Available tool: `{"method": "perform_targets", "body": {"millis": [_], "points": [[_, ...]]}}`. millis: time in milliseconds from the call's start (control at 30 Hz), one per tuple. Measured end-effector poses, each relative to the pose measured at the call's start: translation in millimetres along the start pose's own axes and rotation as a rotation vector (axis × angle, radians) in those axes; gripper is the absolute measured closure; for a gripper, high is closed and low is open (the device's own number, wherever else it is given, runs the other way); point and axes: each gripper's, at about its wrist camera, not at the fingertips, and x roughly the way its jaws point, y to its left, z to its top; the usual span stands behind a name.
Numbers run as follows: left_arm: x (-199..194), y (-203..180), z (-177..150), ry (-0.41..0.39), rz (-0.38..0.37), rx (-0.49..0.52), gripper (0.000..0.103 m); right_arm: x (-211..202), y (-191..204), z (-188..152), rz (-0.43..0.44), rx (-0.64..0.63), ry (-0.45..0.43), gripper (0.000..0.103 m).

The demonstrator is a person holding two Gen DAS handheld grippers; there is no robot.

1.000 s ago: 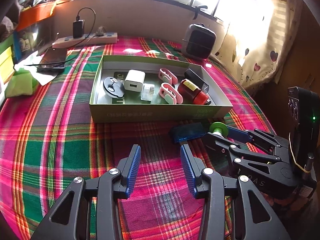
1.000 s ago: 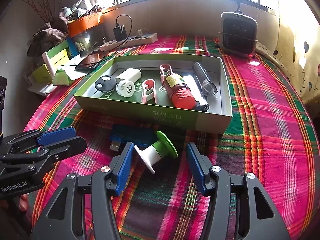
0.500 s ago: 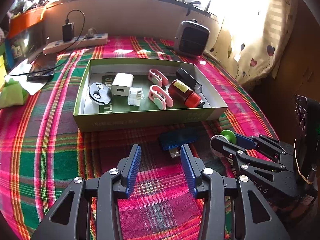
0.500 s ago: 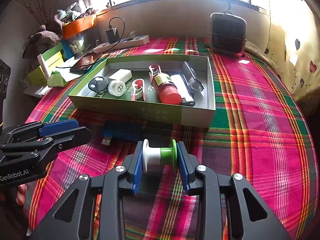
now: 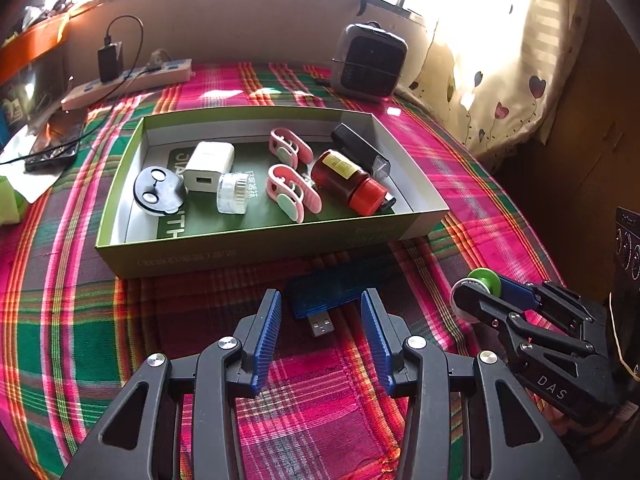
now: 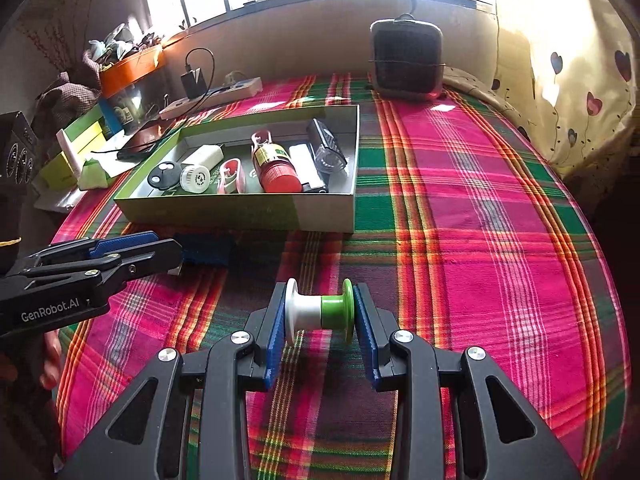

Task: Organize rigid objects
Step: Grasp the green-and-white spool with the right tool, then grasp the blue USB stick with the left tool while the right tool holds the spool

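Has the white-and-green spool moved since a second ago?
Yes. The spool lay tilted on the cloth just before the green box; the right gripper now clamps it end to end, farther back from the box.

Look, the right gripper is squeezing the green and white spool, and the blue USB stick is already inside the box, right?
Not quite. The right gripper does squeeze the spool, but the blue USB stick lies on the tablecloth in front of the box, as the left wrist view shows.
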Motion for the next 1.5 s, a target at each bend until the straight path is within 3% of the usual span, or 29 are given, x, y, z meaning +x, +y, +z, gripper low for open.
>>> {"method": "perform_targets", "body": {"millis": [600, 1000, 1500], "points": [[2, -40, -17, 0.04, -0.094, 0.077, 0.062, -4, -14, -3, -0.003, 0.041, -0.004, 0.069], [1, -31, 2, -0.009, 0.011, 0.104, 0.062, -5, -17, -4, 0.007, 0.051, -0.007, 0.069], [15, -39, 5, 0.031, -0.033, 0.128, 0.062, -5, -20, -5, 0.023, 0.063, -0.008, 0.07]]}}
